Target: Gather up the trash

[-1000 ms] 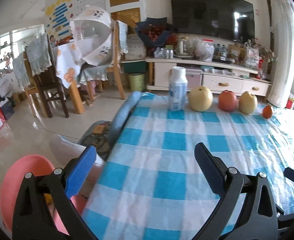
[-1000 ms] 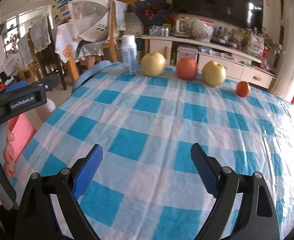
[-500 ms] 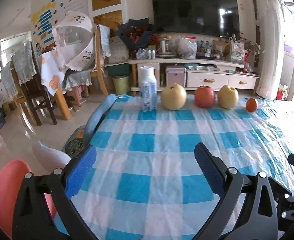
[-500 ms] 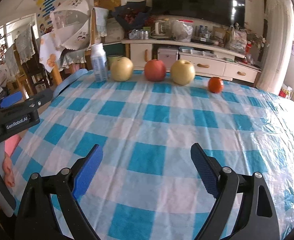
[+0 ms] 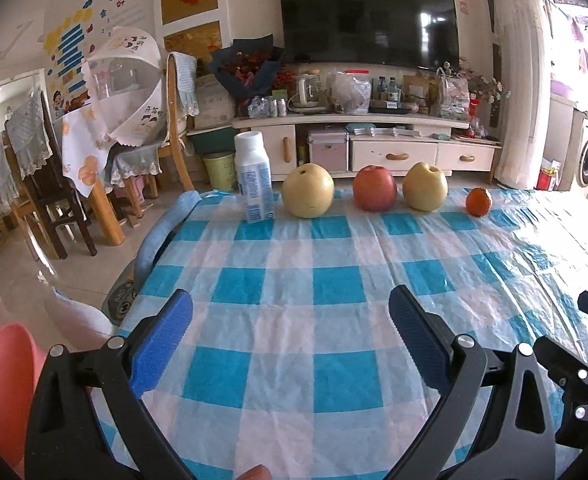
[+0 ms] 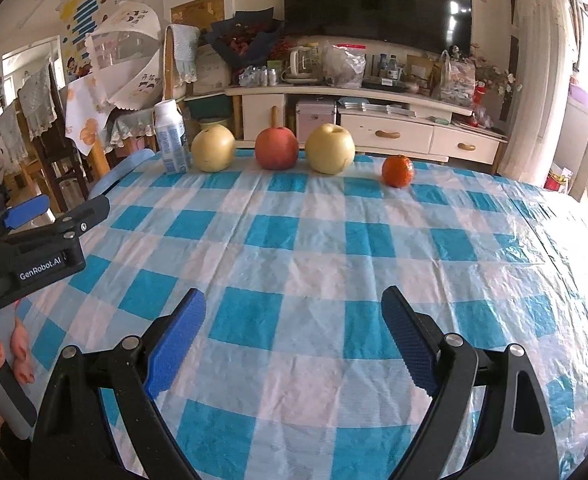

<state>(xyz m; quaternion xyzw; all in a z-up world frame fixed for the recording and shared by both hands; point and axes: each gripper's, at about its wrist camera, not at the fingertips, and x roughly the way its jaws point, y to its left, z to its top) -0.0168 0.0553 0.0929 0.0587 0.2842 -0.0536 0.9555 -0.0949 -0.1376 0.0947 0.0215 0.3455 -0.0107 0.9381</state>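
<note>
A white and blue drink bottle (image 5: 253,178) stands upright at the far left of the blue-checked tablecloth (image 5: 294,320); it also shows in the right wrist view (image 6: 170,140). My left gripper (image 5: 289,322) is open and empty, low over the near side of the table. My right gripper (image 6: 291,320) is open and empty, to the right of the left one. The left gripper's body (image 6: 33,244) shows at the left of the right wrist view.
A row of fruit stands right of the bottle: a yellow pear (image 5: 308,190), a red apple (image 5: 374,188), another yellow pear (image 5: 425,186) and a small orange (image 5: 478,201). A pink bin (image 5: 1,384) sits on the floor at the left. Chairs and a TV cabinet stand beyond.
Both views have swung right and moved slightly towards the fruit row, so the bottle and fruit sit more central and larger. Both grippers stay open.
</note>
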